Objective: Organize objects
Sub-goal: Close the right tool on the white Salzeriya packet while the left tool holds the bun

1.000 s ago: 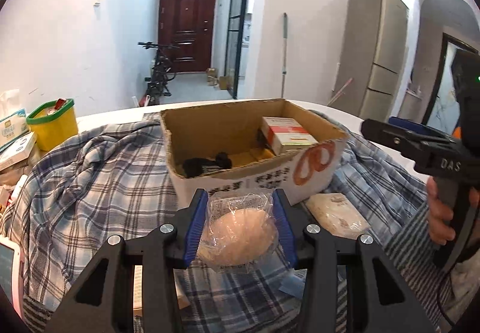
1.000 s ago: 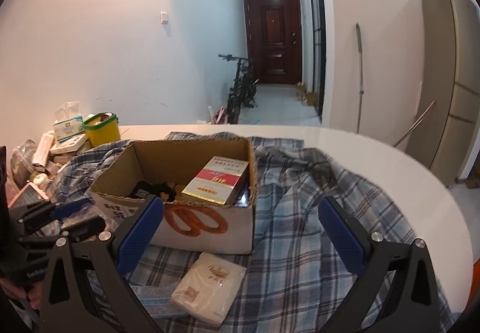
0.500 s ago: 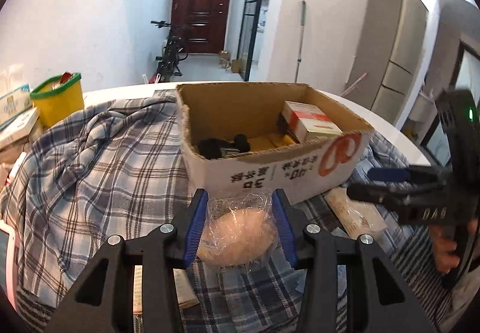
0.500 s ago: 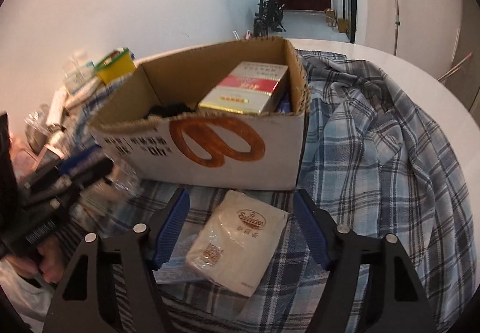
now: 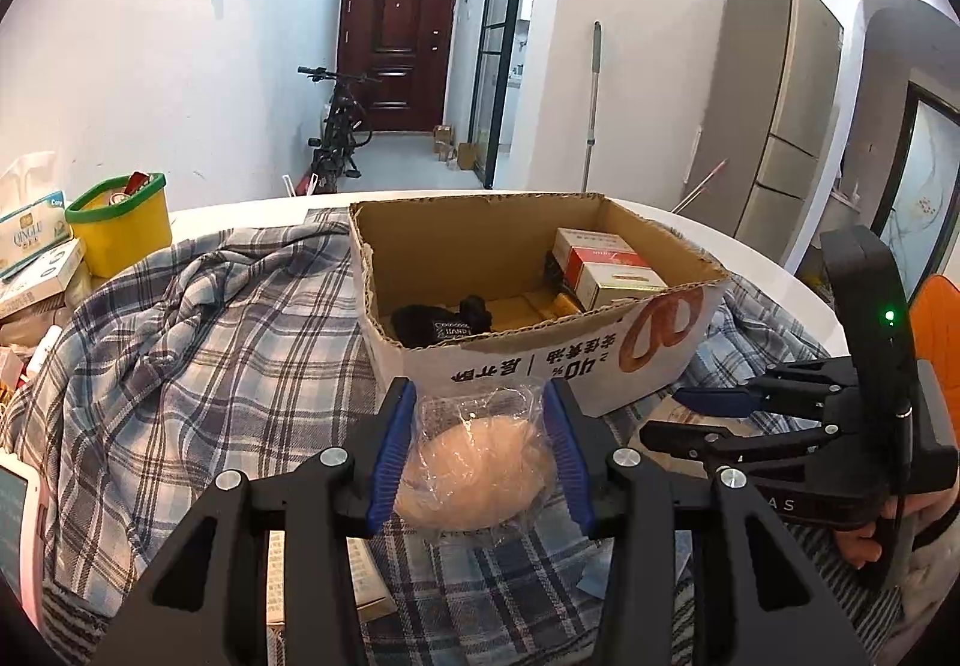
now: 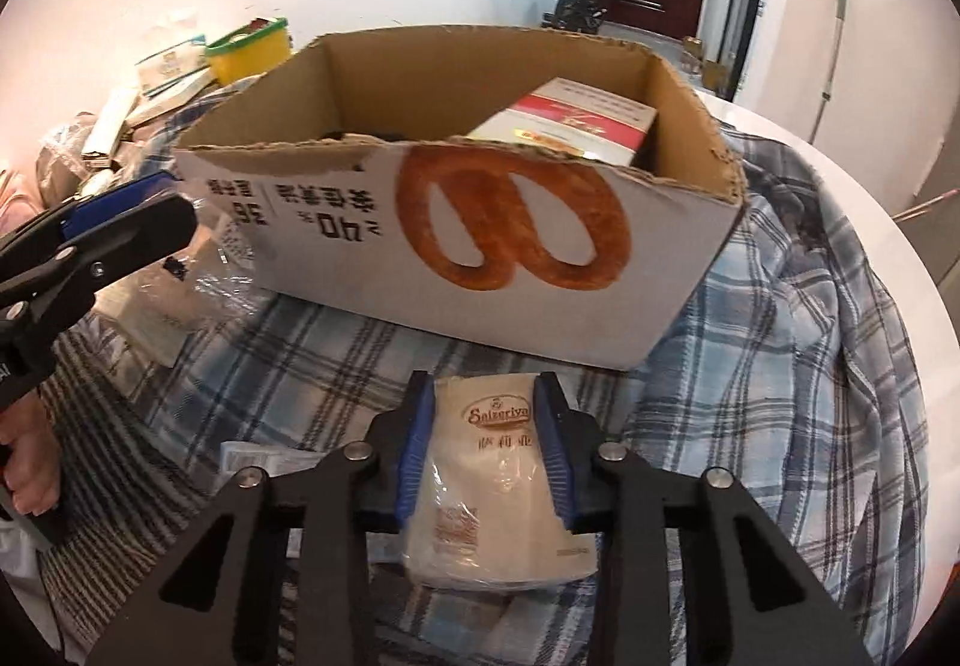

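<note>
While the left gripper (image 5: 477,453) clamps a bun wrapped in clear plastic (image 5: 474,471) between its blue pads just short of the cardboard box (image 5: 540,360), the right gripper (image 6: 486,456) is clenched on a white tissue packet (image 6: 498,480). That packet sits squeezed between the pads, over the plaid shirt (image 6: 780,366) covering the worktop (image 6: 852,174), just before the box's printed front wall.
</note>
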{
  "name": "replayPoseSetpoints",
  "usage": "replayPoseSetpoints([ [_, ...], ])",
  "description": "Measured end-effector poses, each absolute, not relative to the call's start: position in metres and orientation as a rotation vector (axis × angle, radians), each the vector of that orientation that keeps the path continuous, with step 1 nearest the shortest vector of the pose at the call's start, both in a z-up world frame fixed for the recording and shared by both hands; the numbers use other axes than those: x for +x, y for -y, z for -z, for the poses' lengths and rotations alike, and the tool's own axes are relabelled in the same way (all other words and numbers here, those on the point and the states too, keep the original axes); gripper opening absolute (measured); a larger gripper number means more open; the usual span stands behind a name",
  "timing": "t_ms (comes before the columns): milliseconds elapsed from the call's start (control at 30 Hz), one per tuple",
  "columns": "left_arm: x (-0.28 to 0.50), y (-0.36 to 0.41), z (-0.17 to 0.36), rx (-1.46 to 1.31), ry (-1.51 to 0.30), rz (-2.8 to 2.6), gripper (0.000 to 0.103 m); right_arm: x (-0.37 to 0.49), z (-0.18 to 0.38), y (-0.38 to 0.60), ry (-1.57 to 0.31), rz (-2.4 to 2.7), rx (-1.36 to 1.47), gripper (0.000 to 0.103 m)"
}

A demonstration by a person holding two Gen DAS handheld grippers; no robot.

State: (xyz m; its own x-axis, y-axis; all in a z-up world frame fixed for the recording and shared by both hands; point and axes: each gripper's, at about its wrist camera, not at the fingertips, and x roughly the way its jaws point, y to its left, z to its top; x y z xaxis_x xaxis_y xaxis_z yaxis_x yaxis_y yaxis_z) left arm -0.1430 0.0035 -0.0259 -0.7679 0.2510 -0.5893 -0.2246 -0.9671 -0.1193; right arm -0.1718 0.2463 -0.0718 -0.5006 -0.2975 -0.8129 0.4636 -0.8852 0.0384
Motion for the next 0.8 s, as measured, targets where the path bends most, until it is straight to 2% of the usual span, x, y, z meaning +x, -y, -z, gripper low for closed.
replayPoseSetpoints([
  [133,-0.143,-0.004,0.025,-0.919,0.063,-2.736,0.047,-0.167,0.065,-0.247,-0.273,2.402,1.198,0.033],
  [167,-0.143,-0.004,0.025,-0.919,0.063,-2.737,0.047,-0.165,0.064,-0.246,-0.307,2.435,1.183,0.039],
  [200,-0.143,-0.004,0.026,-0.920,0.062,-2.736,0.047,-0.166,0.063,-0.244,-0.332,2.454,1.177,0.061],
  [233,-0.143,-0.004,0.026,-0.921,0.062,-2.735,0.047,-0.168,0.062,-0.244,-0.334,2.453,1.169,0.070],
  [267,-0.143,-0.004,0.026,-0.922,0.062,-2.734,0.047,-0.168,0.061,-0.245,-0.325,2.442,1.163,0.072],
  [367,-0.143,-0.004,0.026,-0.922,0.060,-2.736,0.047,-0.167,0.063,-0.243,-0.354,2.416,1.179,0.070],
  [467,-0.143,-0.004,0.026,-0.934,0.059,-2.730,0.047,-0.176,0.074,-0.238,-0.365,2.376,1.259,0.059],
  [800,-0.143,-0.005,0.027,-0.937,0.057,-2.728,0.047,-0.180,0.084,-0.242,-0.370,2.367,1.308,0.058],
])
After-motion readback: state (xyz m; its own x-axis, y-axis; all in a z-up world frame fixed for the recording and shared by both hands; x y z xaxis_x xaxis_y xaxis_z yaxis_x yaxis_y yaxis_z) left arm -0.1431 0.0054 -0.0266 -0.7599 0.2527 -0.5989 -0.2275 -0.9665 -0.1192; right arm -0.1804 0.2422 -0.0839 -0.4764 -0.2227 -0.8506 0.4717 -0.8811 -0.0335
